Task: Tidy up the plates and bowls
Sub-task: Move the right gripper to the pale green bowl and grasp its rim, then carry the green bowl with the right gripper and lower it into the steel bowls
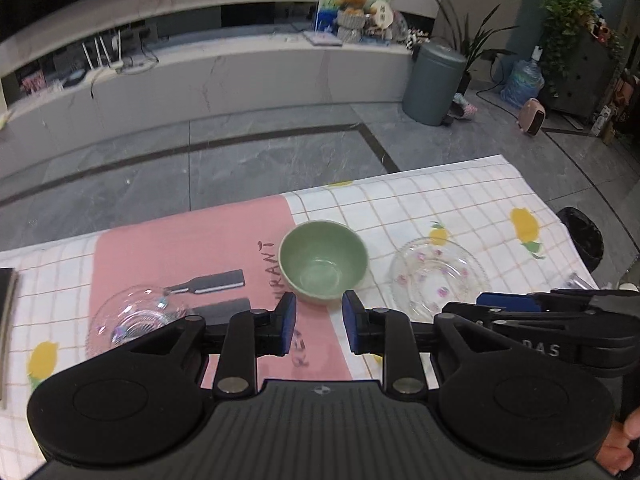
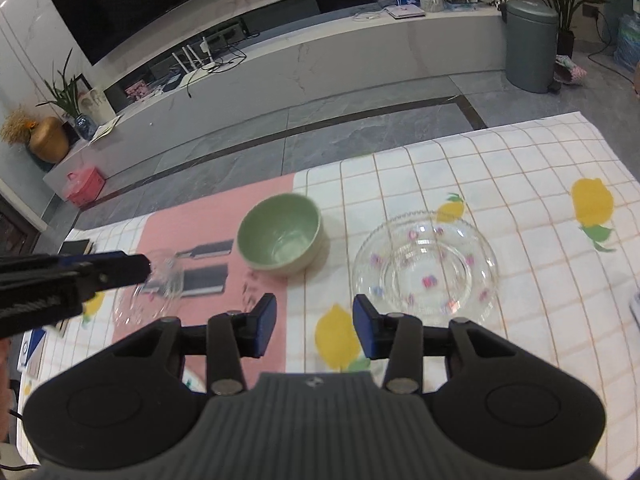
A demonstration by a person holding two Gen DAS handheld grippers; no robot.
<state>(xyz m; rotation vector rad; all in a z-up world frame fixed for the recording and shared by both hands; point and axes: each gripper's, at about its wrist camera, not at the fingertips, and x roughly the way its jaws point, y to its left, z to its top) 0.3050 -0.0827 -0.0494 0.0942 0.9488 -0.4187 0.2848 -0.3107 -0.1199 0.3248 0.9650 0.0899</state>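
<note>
A green ceramic bowl (image 1: 323,260) (image 2: 282,236) stands upright at the middle of the table, on the edge of a pink mat (image 1: 180,248). To its right lies a clear glass plate (image 1: 438,280) (image 2: 426,264) with pink dots. To its left sits a small clear glass bowl (image 1: 136,316) (image 2: 156,288). My left gripper (image 1: 320,314) hovers open just short of the green bowl, nothing between its blue pads. My right gripper (image 2: 316,314) is open and empty, between the green bowl and the glass plate. Each gripper shows from the side in the other's view: the right gripper (image 1: 504,302), the left gripper (image 2: 136,266).
A checked cloth with lemon prints (image 2: 520,168) covers the table. Two flat black rectangular items (image 1: 218,280) (image 2: 208,250) lie on the pink mat by the glass bowl. A dark object (image 1: 6,300) sits at the table's left edge. Beyond the far edge are floor and a grey bin (image 1: 434,80).
</note>
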